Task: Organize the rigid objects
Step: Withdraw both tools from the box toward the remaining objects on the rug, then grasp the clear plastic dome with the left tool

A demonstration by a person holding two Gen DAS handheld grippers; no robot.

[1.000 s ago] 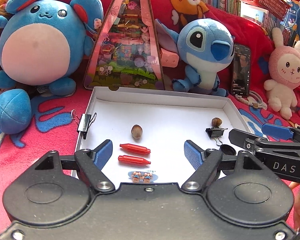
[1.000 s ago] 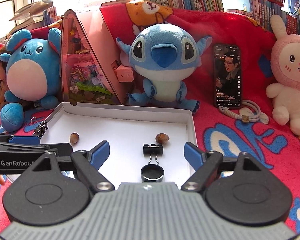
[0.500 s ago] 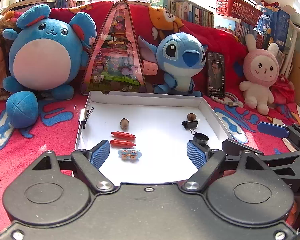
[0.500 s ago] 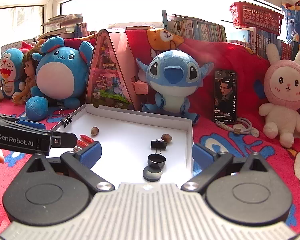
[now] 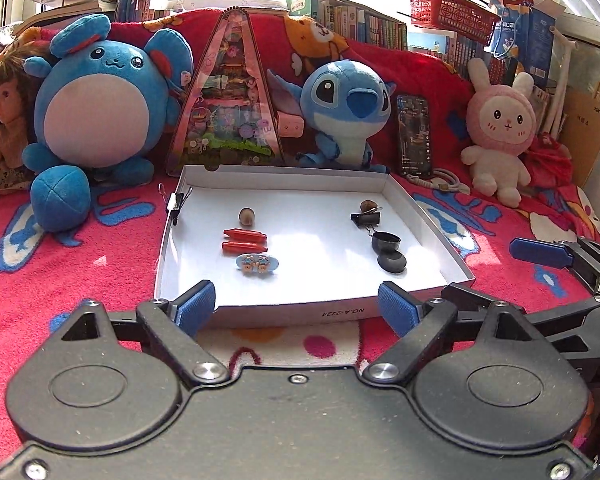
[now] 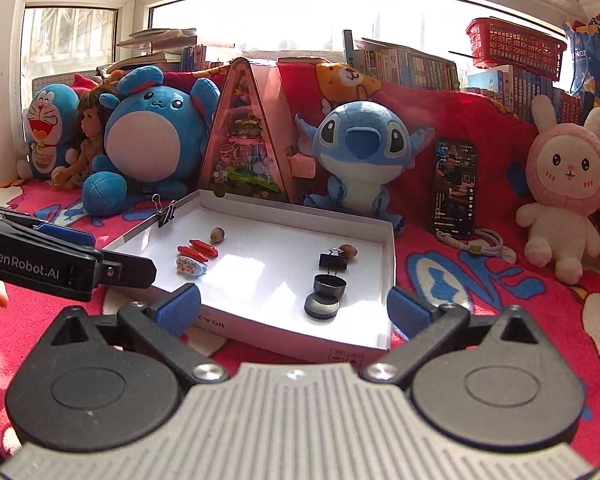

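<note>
White cardboard formed the shallow box lid [image 5: 428, 240] that lay open side up on a red patterned blanket [image 5: 80, 272]. Inside, towards its left, two red capsule-shaped pieces [image 5: 245, 241] lay side by side, long axes running across the lid, tips to the right. A nut [image 5: 247, 216] sat just behind them and a blue hair clip [image 5: 257, 262] just in front. Towards the right lay a black binder clip [image 5: 366, 218], a second nut [image 5: 368, 205], a small black cup [image 5: 385, 241] and its cap [image 5: 392, 262].

Both the left gripper [image 5: 298, 306] and the right gripper [image 6: 294, 306] hung before the lid's near wall, jaws opening wide with nothing gripped.

Plush toys, a propped phone [image 5: 414, 134] and shelved books [image 6: 412, 66] under a bright window lined the back.
</note>
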